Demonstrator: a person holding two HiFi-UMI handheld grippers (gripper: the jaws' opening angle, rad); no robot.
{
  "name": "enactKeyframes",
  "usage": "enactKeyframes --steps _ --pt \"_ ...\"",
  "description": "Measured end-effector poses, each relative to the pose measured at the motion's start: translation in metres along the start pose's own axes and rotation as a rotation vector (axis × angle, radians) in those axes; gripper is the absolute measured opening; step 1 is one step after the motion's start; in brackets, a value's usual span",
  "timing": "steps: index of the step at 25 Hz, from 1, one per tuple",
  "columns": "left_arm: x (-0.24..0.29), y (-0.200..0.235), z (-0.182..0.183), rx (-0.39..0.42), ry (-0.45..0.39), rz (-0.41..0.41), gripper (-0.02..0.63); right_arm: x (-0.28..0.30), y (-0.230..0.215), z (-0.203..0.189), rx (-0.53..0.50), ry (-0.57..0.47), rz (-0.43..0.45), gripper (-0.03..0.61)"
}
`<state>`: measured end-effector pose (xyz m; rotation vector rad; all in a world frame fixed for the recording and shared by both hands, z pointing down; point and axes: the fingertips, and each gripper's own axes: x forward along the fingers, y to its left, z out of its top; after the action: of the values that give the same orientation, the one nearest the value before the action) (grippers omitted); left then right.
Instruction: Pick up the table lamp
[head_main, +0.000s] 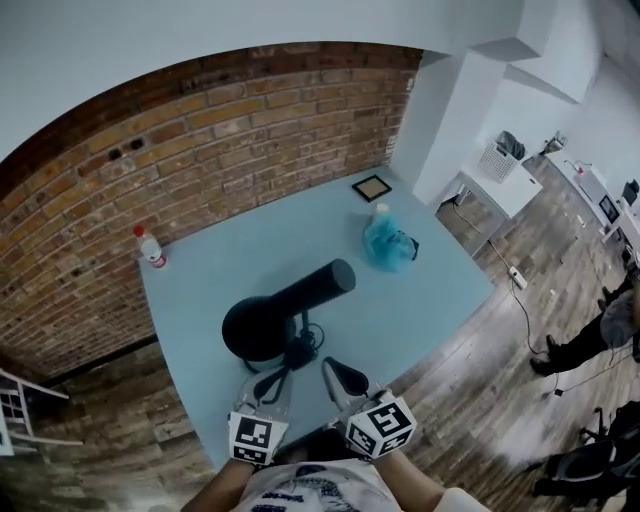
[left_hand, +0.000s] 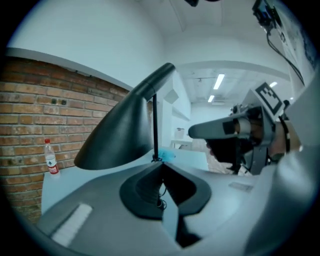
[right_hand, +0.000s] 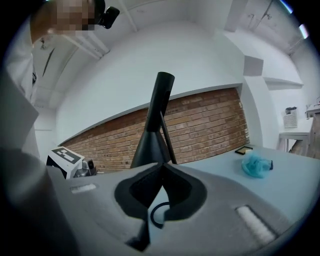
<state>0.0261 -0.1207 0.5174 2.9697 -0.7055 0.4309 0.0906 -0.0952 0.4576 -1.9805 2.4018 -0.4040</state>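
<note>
Left hand-held gripper and right hand-held gripper, both pressed together, face black cone-shaded table lamp: rigid, likely top-heavy; grip its stem.

Bright, even indoor light; ceiling strip lights glare in the left gripper view; fisheye bending, dark corners

Black matte table lamp, standing on pale blue table, close to near edge, left of centre in head view. Cone shade tilted: wide mouth angled down, narrow cylindrical neck raised, pointing up-right in head view. Thin black stem roughly vertical beside shade. Black cable looped on tabletop at foot. Base mostly hidden under shade.
</note>
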Motion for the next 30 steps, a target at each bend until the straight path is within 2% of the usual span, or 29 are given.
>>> enactKeyframes --steps 5,11,21,30 --pt "0.022 0.004 0.004 -0.032 0.015 0.108 -0.008 0.021 -0.021 0.002 0.004 0.028 0.122 -0.002" --pt "0.037 0.007 0.001 -0.064 0.044 0.194 -0.008 0.036 -0.034 0.003 0.006 0.049 0.229 -0.002" --pt "0.06 0.004 -0.018 -0.106 0.069 0.293 -0.008 0.037 -0.065 -0.002 0.017 0.062 0.325 -0.002" --pt "0.074 0.001 -0.029 -0.14 0.107 0.338 -0.008 0.05 -0.066 -0.003 0.022 0.094 0.415 -0.002"
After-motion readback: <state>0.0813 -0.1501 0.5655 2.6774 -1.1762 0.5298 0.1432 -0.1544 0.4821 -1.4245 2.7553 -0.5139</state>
